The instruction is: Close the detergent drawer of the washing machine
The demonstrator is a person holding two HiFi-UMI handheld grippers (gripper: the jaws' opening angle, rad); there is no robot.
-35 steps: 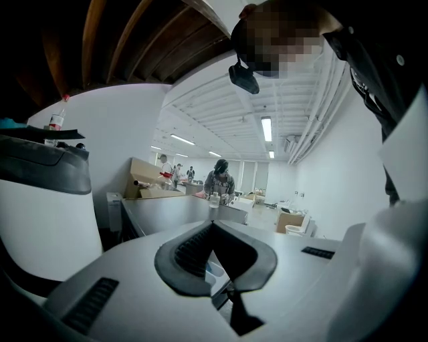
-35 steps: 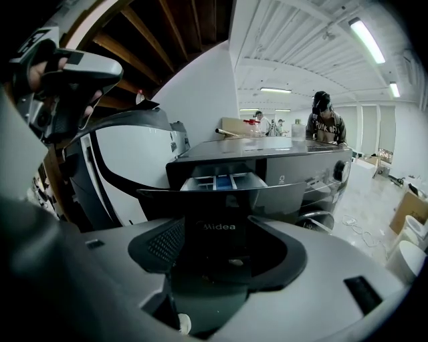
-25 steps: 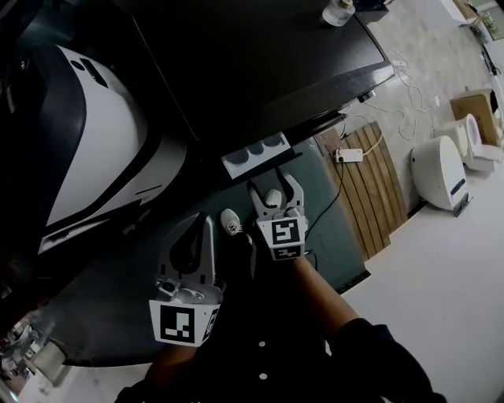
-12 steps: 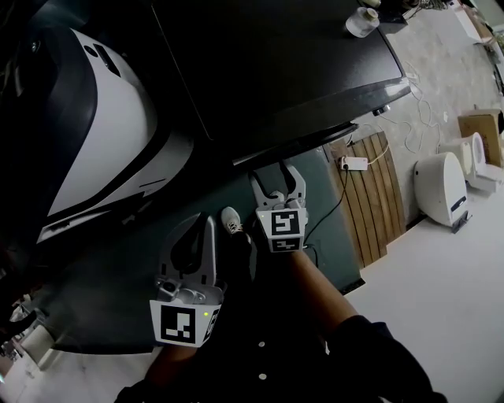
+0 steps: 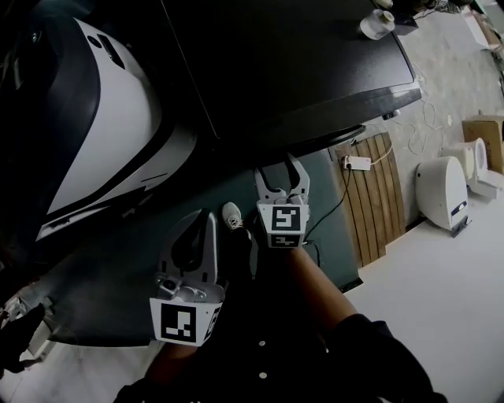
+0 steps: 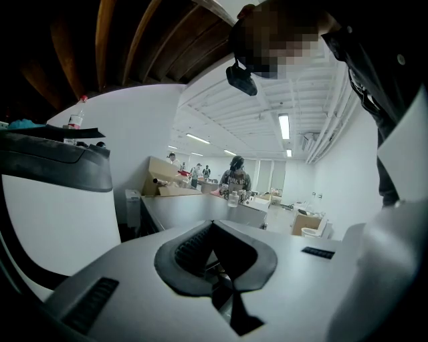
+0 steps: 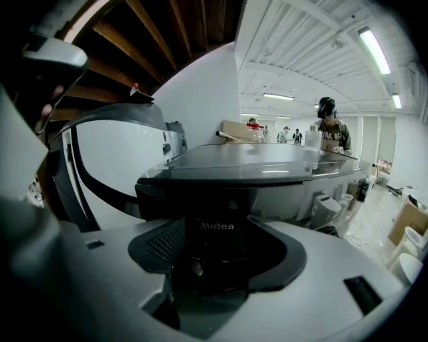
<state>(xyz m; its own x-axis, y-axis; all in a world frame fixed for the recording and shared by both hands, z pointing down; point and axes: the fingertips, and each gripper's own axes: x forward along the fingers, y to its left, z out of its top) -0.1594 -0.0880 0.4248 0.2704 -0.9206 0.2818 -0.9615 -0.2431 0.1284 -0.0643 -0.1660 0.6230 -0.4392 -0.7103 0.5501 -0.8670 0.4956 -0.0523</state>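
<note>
The black washing machine [image 5: 291, 63] fills the upper middle of the head view. Its detergent drawer sits pushed in; no white compartments show under the top's front edge. My right gripper [image 5: 281, 175] is open, with its fingertips up against the machine's front just below that edge. In the right gripper view the dark drawer front [image 7: 221, 212] with the "Midea" label lies right between the spread jaws of the right gripper [image 7: 215, 235]. My left gripper [image 5: 203, 220] hangs lower left, away from the machine, shut on nothing; its tips meet in the left gripper view [image 6: 212, 224].
A white and black appliance [image 5: 102, 134] stands left of the washer. A white roll [image 5: 378, 22] sits on the washer's top. On the floor to the right are a power strip [image 5: 356, 162], a wooden pallet [image 5: 382, 197] and a white device [image 5: 441, 193]. My shoe [image 5: 231, 216] shows below.
A second ago the drawer stood out with its white compartments showing; the right gripper has pushed forward and the drawer is now in. The left gripper has stayed put.
</note>
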